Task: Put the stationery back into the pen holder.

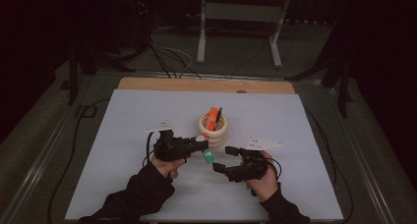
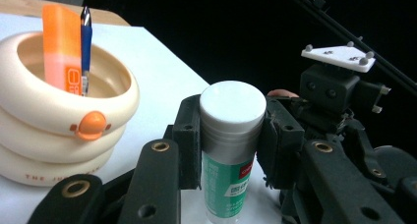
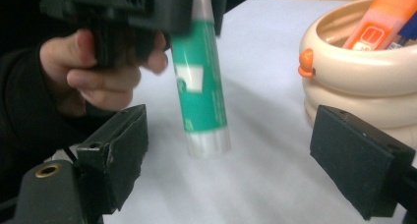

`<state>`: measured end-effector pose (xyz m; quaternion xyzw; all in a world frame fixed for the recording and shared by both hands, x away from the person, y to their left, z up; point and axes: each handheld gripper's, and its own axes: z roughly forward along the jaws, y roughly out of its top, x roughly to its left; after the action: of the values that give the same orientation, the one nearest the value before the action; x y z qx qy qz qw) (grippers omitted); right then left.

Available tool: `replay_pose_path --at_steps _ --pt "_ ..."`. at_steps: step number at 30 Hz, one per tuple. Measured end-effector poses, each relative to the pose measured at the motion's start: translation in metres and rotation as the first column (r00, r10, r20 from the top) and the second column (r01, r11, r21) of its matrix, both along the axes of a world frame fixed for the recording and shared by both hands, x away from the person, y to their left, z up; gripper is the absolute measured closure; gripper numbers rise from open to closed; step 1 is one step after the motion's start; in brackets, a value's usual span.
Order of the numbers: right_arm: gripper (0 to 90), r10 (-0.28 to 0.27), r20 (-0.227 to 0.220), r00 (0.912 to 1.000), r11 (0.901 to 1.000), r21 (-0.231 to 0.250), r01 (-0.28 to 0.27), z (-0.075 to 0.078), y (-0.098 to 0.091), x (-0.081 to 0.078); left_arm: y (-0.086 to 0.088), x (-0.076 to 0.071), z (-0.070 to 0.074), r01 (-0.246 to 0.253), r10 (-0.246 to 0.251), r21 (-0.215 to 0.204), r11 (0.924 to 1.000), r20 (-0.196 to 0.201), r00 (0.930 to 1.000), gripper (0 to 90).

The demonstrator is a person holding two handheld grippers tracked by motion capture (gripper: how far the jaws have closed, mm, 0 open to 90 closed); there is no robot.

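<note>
Glue stick [image 2: 229, 150]: green label with white print, small red patch, white cap on top, clear base. It is standing nearly upright, leaning a little, its base hovering just above or barely touching the white tabletop [image 1: 147, 184]; cannot tell which. The left tongs [image 2: 231, 135] are clamping it just below the cap. It is sitting just in front of the cream ringed pen cup [image 2: 59, 130], apart from it.

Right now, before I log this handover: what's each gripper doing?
Left gripper: closed on the glue stick, gripping its white cap end.
Right gripper: open, jaws wide apart on either side of the stick's base, not touching it.
</note>
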<state>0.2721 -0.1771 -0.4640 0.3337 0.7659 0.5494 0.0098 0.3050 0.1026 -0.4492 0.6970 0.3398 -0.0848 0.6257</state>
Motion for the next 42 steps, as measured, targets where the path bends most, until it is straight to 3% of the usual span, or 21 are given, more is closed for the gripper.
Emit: replay_pose_path --at_steps 4,9,12,18,24,35,42 --pt "7.9 0.039 -0.002 0.9992 0.9991 -0.017 -0.039 0.000 -0.003 -0.001 0.001 0.000 0.006 -0.005 0.005 0.024 0.9997 0.031 0.9995 66.2" --pt "3.1 0.055 0.012 0.9984 0.9973 -0.049 -0.055 0.000 -0.004 -0.003 0.001 0.001 0.010 0.002 -0.004 0.036 0.9994 0.041 0.9992 66.1" --pt "2.6 0.050 0.026 0.9984 0.9968 -0.063 -0.048 -0.001 -0.004 -0.004 -0.001 0.002 0.013 0.007 -0.010 0.049 0.9988 0.055 0.9984 66.1" --pt "2.6 0.044 0.040 0.9982 0.9952 -0.089 -0.040 -0.001 -0.006 -0.004 -0.005 0.002 0.020 -0.005 -0.008 0.105 0.9945 0.121 0.9926 66.0" --pt "2.6 0.033 0.055 0.9979 0.9957 -0.088 -0.028 -0.002 -0.013 -0.006 -0.003 0.007 0.027 -0.001 -0.014 0.104 0.9946 0.136 0.9906 66.0" --pt "1.6 -0.015 0.093 0.9956 0.9943 -0.103 0.025 -0.007 -0.030 -0.009 0.000 0.014 0.043 -0.015 -0.013 0.138 0.9903 0.199 0.9799 66.0" --pt "0.0 -0.014 0.094 0.9955 0.9932 -0.114 0.025 -0.009 -0.035 -0.009 -0.001 0.018 0.052 -0.015 -0.020 0.151 0.9884 0.228 0.9734 66.0"
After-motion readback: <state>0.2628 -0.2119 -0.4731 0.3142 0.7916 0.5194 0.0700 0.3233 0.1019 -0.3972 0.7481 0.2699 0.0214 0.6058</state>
